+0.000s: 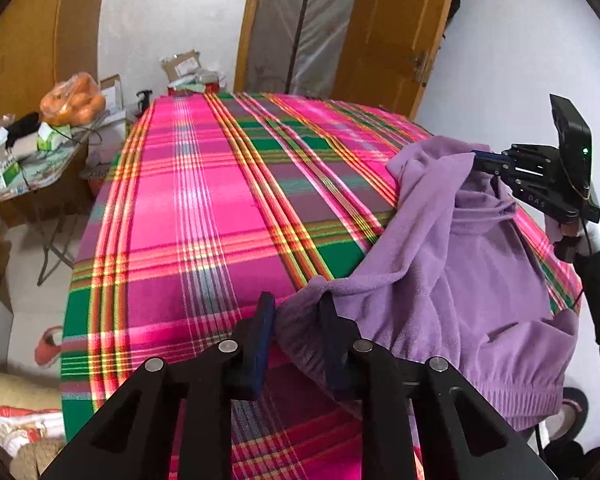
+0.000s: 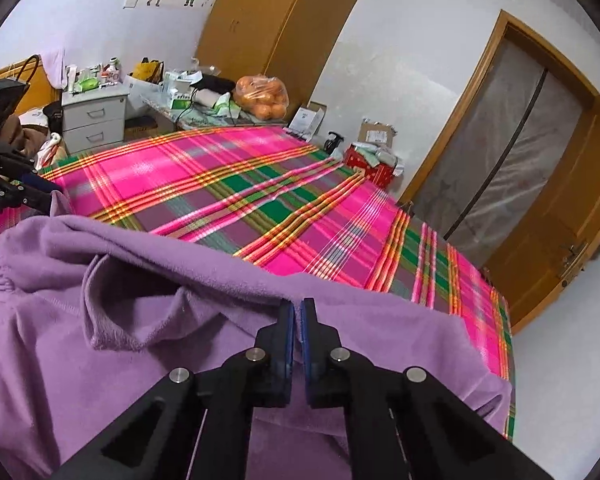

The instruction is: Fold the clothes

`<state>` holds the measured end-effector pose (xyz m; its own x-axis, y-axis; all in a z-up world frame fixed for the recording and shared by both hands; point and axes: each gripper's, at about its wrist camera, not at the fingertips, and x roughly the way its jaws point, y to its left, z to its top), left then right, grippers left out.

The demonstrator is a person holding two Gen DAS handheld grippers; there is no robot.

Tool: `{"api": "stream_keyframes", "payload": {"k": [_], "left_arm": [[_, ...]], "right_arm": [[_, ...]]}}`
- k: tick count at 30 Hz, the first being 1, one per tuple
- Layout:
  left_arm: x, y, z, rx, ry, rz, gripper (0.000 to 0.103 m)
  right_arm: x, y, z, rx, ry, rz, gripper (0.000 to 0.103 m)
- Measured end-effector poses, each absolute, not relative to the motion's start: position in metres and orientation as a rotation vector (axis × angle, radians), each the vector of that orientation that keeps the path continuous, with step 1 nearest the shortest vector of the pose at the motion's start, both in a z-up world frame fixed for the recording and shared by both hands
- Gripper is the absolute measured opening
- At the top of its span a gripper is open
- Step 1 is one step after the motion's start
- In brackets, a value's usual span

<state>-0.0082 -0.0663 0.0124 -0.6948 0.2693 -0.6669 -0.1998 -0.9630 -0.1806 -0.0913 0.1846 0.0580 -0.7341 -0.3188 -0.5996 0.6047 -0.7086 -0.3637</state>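
A purple fleece garment (image 1: 460, 260) (image 2: 100, 340) lies crumpled on the near right part of a bed covered with a pink and green plaid sheet (image 1: 204, 200) (image 2: 260, 184). My left gripper (image 1: 296, 312) is shut on a bunched elastic edge of the garment at its near left corner; in the right wrist view it shows at the far left (image 2: 40, 196). My right gripper (image 2: 298, 306) has its jaws almost together on the fabric's far edge. In the left wrist view the right gripper (image 1: 476, 158) holds that edge raised in a peak off the bed.
A cluttered side table carries a bag of oranges (image 1: 74, 100) (image 2: 262, 98). A white drawer unit (image 2: 94, 114), a wooden wardrobe (image 2: 276, 20), cardboard boxes (image 1: 184, 68) and a wooden door (image 2: 560, 220) ring the bed. A dark sleeve (image 1: 596, 280) holds the right gripper.
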Motion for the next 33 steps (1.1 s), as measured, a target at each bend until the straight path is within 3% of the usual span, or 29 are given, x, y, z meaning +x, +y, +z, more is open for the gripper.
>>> {"api": "stream_keyframes", "payload": {"k": [6,18,33], "left_arm": [[-0.007,-0.092,0.038,-0.982,-0.241,2.789,0.012],[-0.048,-0.142,0.098,-0.880,-0.249,2.991,0.011],[-0.149,-0.191,0.098,-0.918,-0.312,3.085,0.011]], "right_arm": [[-0.096,0.180,0.087,0.619,0.640,-2.428,0.003],[-0.148,0.125,0.139,0.564,0.468,-2.513,0.003],[-0.259,0.066,0.119,0.651,0.417,-2.598,0.003]]}}
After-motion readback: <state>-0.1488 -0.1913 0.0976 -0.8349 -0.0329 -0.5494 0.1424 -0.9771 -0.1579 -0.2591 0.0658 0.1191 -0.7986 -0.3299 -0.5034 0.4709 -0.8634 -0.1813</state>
